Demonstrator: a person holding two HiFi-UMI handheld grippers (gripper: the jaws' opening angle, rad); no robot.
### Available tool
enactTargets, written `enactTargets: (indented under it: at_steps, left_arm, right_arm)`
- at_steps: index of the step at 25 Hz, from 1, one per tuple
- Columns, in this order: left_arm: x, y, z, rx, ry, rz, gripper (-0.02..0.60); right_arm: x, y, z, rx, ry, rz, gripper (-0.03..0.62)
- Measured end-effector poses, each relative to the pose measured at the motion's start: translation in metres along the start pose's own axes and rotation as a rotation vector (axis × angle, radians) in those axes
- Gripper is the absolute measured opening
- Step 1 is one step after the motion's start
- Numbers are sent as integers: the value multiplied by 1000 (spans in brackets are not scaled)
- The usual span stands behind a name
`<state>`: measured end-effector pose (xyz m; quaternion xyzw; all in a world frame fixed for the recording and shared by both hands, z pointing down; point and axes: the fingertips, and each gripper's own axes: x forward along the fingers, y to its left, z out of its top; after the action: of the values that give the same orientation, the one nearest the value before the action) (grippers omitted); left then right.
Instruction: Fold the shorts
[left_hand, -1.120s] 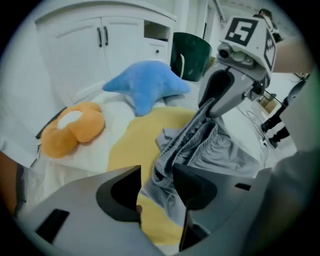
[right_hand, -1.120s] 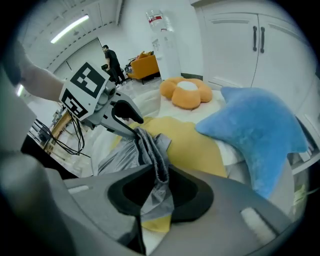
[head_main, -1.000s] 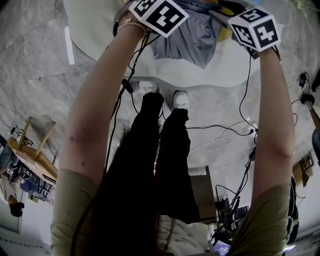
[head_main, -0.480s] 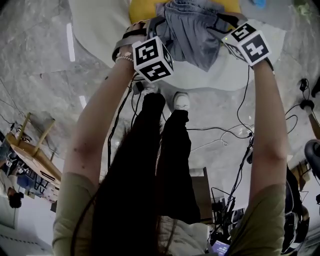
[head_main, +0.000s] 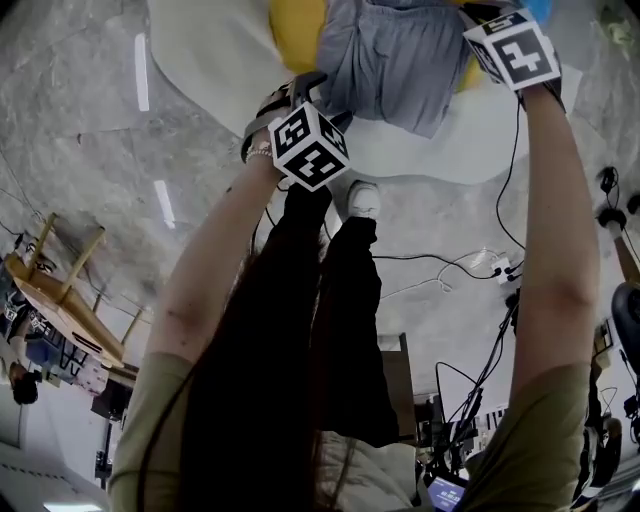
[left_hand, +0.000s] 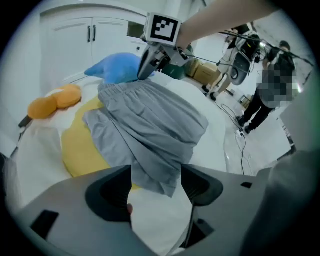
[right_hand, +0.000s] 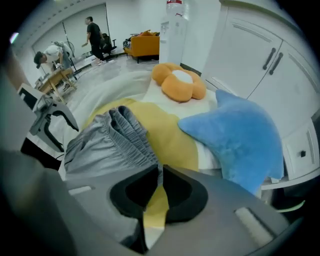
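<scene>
Studio space dressed like a home: white cupboards (left_hand: 75, 37), plush cushions (right_hand: 182, 82), orange sofa (right_hand: 145, 46), cables (head_main: 440, 258) across the floor.

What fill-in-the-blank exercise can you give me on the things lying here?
The grey fabric shorts lie partly over a yellow cloth on the ____ surface.
The star-shaped plush pillow is ____.
The orange plush cushion is shaped like a ____.
Missing words: white; blue; flower.
</scene>
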<state>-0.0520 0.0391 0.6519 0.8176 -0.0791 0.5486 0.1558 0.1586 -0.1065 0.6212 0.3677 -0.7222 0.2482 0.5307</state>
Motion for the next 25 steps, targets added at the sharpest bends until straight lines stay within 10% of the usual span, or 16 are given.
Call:
enactTargets:
  at_steps: [4,6,7,16,25]
  left_arm:
    - [7,-9,1,-127,7,-23,311]
    - [14,-10,-3,-193,26,-24,311]
    - [18,-10,-4,-227,33,-24,310]
    - [7,-1,-10,-321,-8,27,39]
    - [-6,-8,-46,-117,57,185,32]
  right_arm:
    - [-10,2,3,172,-106,26,79]
    - [-28,14,2,307,-214,109,304]
    - [-36,23,-5,365,-242,142,306]
    - [-25,163,-130,503,-8,156,298]
    - [-13,172,-145,303,123,26,51]
